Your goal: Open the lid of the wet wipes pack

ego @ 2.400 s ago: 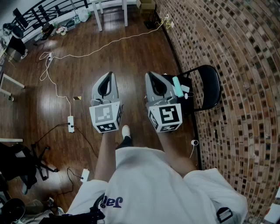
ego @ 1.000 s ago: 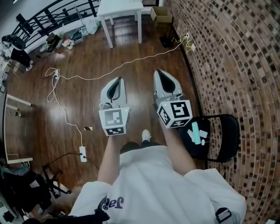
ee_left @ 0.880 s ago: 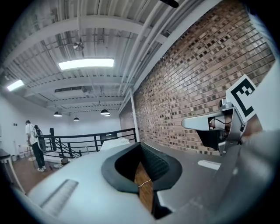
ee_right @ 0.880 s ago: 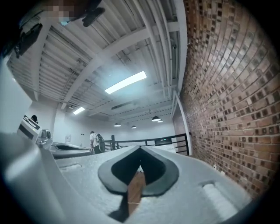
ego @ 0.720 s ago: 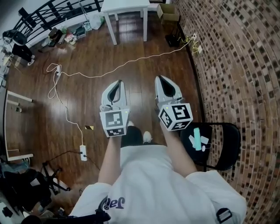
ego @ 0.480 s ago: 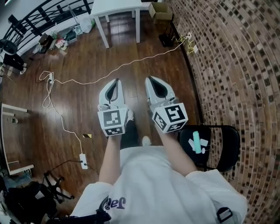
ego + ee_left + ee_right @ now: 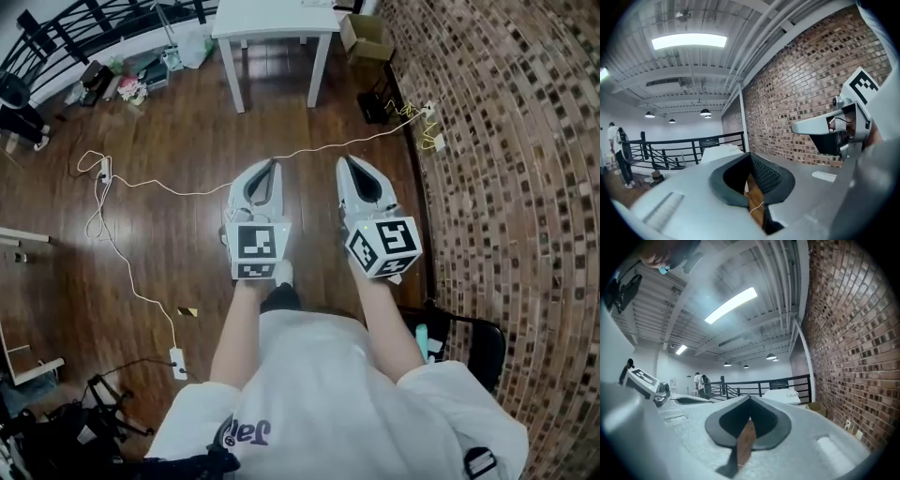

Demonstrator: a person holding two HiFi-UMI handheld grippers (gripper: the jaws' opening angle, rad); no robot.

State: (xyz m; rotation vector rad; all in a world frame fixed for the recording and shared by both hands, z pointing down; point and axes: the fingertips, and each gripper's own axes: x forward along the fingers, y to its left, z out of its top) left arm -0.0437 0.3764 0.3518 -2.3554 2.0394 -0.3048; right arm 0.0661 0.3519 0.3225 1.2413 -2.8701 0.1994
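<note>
Both grippers hang in the air above the wooden floor, side by side, pointing away from me. My left gripper (image 7: 271, 162) (image 7: 750, 154) is shut with nothing in it. My right gripper (image 7: 349, 160) (image 7: 750, 397) is shut too and holds nothing. A black folding chair (image 7: 473, 345) stands behind and to the right of the right gripper, by the brick wall. A small teal item (image 7: 422, 336) lies on its seat, mostly hidden by my right forearm. I cannot make out a wipes pack or its lid for certain.
A brick wall (image 7: 506, 141) runs along the right. A white table (image 7: 277, 19) and a cardboard box (image 7: 366, 37) stand far ahead. A white cable (image 7: 187, 190) crosses the floor to a power strip (image 7: 175, 361). A person (image 7: 618, 150) stands by the black railing (image 7: 94, 28).
The chair with the teal item has slid from beside the right gripper to the lower right edge, now mostly behind my arm. Both grippers stay shut and level.
</note>
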